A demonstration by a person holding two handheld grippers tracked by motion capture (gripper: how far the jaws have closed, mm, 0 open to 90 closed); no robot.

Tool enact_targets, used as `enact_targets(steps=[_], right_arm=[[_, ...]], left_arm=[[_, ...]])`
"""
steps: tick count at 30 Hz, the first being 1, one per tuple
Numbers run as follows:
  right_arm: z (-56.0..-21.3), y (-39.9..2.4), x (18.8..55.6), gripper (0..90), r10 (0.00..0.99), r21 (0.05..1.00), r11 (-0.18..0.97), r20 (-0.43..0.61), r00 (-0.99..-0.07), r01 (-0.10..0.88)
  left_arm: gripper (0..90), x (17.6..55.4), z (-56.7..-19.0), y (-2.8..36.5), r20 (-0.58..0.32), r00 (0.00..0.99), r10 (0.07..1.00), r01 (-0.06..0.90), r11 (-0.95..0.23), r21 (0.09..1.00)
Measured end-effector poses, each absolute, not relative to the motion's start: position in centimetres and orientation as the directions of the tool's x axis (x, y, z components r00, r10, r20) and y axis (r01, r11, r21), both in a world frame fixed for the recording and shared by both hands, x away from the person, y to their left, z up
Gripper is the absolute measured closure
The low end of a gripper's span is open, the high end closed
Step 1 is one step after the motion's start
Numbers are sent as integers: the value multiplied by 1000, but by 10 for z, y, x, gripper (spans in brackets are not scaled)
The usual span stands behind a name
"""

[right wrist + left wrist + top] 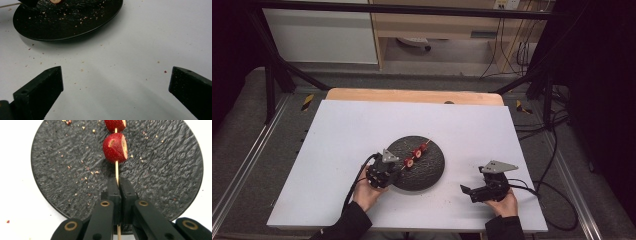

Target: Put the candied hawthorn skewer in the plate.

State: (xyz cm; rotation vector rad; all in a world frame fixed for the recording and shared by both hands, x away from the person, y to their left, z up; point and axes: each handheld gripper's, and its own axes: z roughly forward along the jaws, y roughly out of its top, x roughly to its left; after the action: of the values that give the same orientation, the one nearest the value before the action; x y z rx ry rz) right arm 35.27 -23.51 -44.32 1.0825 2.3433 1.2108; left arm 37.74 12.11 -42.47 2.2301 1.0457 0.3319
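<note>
A round black textured plate (432, 172) lies near the middle of the white table. Over it runs a thin wooden skewer (116, 170) threaded with red strawberry pieces (115, 148); in the high view the strawberries (415, 154) sit over the plate's upper left part. My left gripper (119, 181) is at the plate's near-left rim, shut on the bare end of the skewer, and the high view shows this left gripper (395, 171) in a hand. My right gripper (116, 82) hovers low over bare table to the right of the plate (62, 25), open wide with nothing between its jaws.
Crumbs and red specks are scattered on the plate and the white table sheet (352, 130). A wooden table edge (412, 95) shows at the back. Black frame bars and cables stand beyond and to the right of the table.
</note>
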Motion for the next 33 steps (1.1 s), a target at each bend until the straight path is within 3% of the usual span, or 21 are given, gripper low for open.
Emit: enact_targets(steps=[11,16,20,24,26,33], right_arm=[[-442,-239,352,3,737,799,344,95,-669,493],[-442,-239,352,3,740,798,337,104,-664,500],[-442,-240,353,3,744,796,337,102,-660,503],[-441,-240,353,3,745,797,335,103,-659,503],[-441,-240,353,3,745,797,333,105,-658,504],[-441,-240,353,3,746,798,328,110,-657,506]], left_arm=[[854,380,-428,119,-42,654,755,604,-488,631],[609,380,-424,126,-50,679,733,572,-485,662],[386,378,-419,136,13,677,736,534,-503,680],[230,377,-413,152,-19,686,727,536,-487,690],[177,376,-411,160,-27,688,725,533,-481,696],[127,371,-408,193,-57,673,738,537,-435,723]])
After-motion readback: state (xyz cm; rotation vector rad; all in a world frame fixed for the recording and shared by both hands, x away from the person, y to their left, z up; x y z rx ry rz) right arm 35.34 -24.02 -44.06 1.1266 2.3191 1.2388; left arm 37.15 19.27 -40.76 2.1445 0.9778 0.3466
